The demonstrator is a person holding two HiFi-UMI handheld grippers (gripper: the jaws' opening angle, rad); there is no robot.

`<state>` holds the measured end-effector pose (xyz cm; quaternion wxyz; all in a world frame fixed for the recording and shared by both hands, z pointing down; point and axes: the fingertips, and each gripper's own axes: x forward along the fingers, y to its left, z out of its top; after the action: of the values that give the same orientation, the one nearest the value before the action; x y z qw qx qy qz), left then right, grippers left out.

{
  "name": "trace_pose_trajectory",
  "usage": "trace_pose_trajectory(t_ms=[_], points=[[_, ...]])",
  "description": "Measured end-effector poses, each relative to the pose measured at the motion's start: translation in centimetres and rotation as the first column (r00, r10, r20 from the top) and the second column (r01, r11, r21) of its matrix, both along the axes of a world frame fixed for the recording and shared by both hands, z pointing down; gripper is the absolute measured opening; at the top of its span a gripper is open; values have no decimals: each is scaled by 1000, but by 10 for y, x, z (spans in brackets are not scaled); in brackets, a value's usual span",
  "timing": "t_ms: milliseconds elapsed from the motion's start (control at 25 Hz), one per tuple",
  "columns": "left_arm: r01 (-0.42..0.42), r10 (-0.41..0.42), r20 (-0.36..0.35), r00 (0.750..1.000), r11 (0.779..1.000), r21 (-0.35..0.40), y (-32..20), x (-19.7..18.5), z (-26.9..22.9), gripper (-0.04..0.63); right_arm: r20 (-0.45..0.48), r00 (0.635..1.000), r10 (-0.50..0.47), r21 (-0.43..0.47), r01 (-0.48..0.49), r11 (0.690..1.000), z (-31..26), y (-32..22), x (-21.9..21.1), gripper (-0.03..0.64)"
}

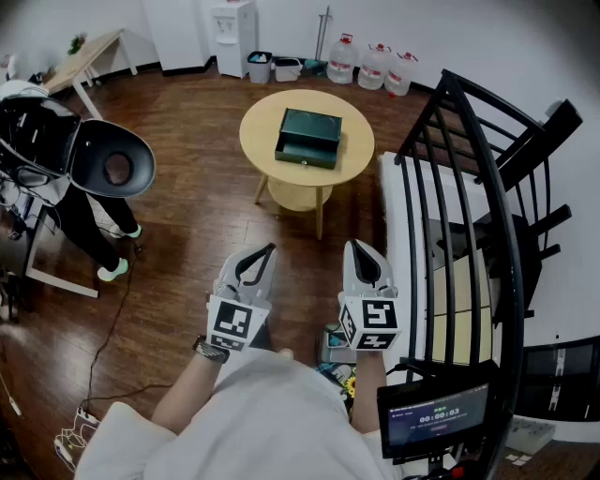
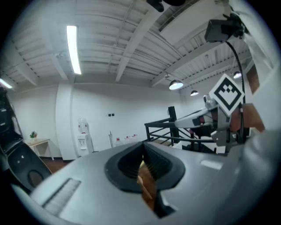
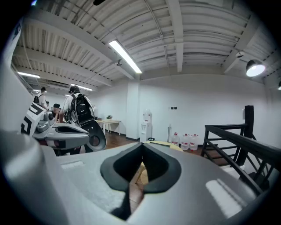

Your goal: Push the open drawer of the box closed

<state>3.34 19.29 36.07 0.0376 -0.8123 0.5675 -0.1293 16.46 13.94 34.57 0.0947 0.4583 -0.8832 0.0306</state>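
Wooden floor (image 1: 187,187) throughout. Lower centre-left: left gripper (image 1: 265,251), jaws closed, nothing between them. Upper centre: box (image 1: 317,124) on round table (image 1: 258,131), drawer (image 1: 305,150) open, well apart from both grippers. Lower centre-right: right gripper (image 1: 361,247), jaws closed, empty.

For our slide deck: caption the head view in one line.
Left gripper and right gripper, both shut, face a round table holding the green box.

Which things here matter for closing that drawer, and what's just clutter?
Job: green box, its open drawer, round table, left gripper, right gripper, both shut.
Lying about: water jugs, bin, water dispenser, black railing, desk.
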Motion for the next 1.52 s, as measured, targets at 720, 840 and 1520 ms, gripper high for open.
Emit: trace_pose_trajectory(t_ms=[720,840,1520], points=[[-48,46,-58,997,998,-28,-184,-65,31,6,-87,992,91,-60,-96,994,23,-171,-35,3],[-49,48,-55,997,998,-31,-214,-85,28,6,-113,990,83,-54,-90,994,22,-197,-53,3],[36,-51,-62,997,976,-214,-277,-107,90,6,-240,971,15,-161,-55,985,69,-291,-72,3]])
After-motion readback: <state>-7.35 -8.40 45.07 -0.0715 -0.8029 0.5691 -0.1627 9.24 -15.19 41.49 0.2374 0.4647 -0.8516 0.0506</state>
